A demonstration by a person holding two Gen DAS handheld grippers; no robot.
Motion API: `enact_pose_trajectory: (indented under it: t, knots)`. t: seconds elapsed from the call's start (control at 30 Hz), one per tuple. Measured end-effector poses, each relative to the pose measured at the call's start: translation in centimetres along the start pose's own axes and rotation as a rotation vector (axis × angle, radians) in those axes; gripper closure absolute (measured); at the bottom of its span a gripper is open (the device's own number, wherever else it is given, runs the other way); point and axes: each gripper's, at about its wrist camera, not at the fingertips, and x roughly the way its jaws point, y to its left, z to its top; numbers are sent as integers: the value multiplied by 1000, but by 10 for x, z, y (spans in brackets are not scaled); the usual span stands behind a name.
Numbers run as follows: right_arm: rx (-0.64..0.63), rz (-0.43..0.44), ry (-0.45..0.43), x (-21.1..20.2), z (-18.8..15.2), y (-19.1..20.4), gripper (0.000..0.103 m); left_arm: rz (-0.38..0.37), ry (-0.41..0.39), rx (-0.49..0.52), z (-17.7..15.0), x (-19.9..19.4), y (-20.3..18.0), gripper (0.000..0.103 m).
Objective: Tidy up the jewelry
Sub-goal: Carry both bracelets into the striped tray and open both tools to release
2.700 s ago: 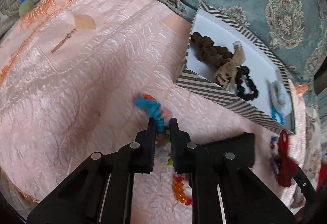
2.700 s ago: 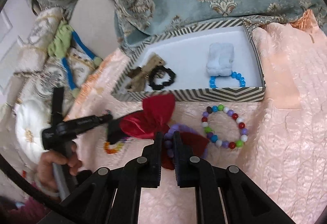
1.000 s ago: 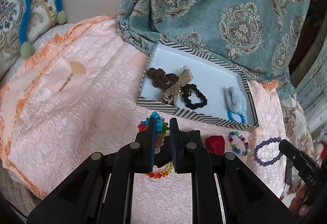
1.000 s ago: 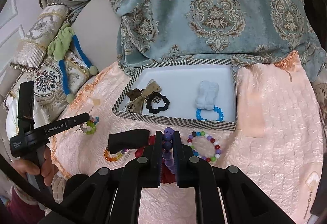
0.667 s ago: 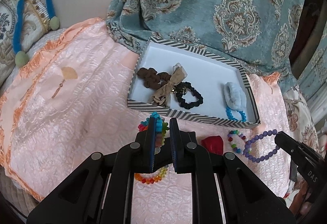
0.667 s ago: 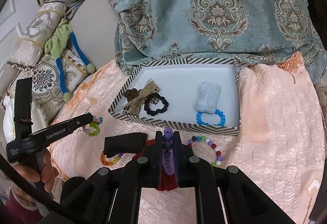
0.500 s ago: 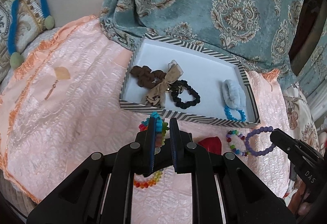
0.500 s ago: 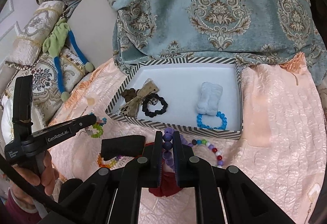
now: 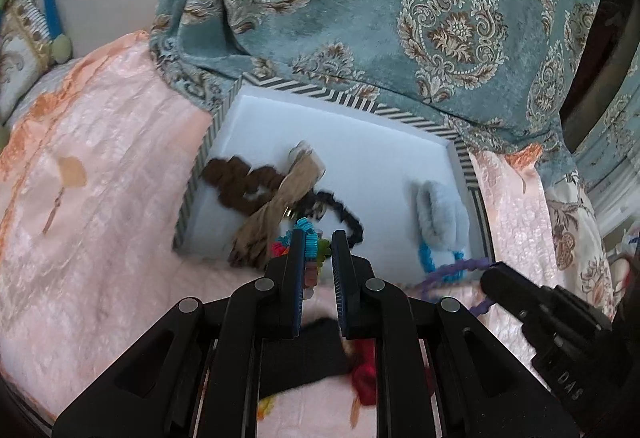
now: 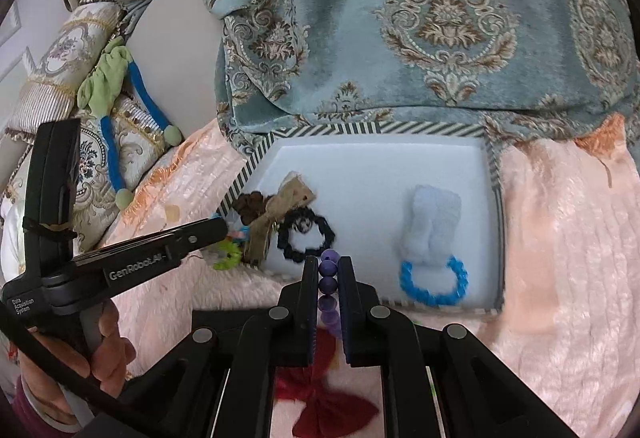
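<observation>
Purple beads [image 10: 328,278] sit pinched in our right gripper [image 10: 327,270] at the striped tray's [image 10: 256,162] near rim; our left gripper [image 9: 316,246] pinches a multicoloured bracelet [image 9: 310,242] there too. Scrunchies already lie inside; a red bow [image 10: 328,406] waits outside.

The left hand-held gripper [image 9: 314,238] points steeply downward, jaws nearly closed, pinching a multicoloured bracelet [image 9: 310,244]. The right hand-held gripper [image 10: 329,266] tilts down too, jaws clamped on a purple bead bracelet [image 10: 328,284]. A hand [image 10: 100,350] wraps the left gripper's handle.
</observation>
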Motion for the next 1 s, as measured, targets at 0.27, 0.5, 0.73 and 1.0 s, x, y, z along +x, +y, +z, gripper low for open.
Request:
enact_pose_trajectory:
  t: [0.27, 0.5, 0.73, 1.0]
  knots:
    - [-3, 20, 41, 48, 38, -12, 94, 10, 15, -9, 39, 37, -6, 91]
    - [42, 7, 88, 99, 70, -43, 94, 51, 20, -28, 84, 76, 4, 91]
    - [88, -144, 132, 139, 77, -77, 94, 142, 64, -31, 97, 122, 19, 91]
    - [93, -146, 101, 120, 73, -78, 71, 187, 47, -57, 85, 125, 30, 52]
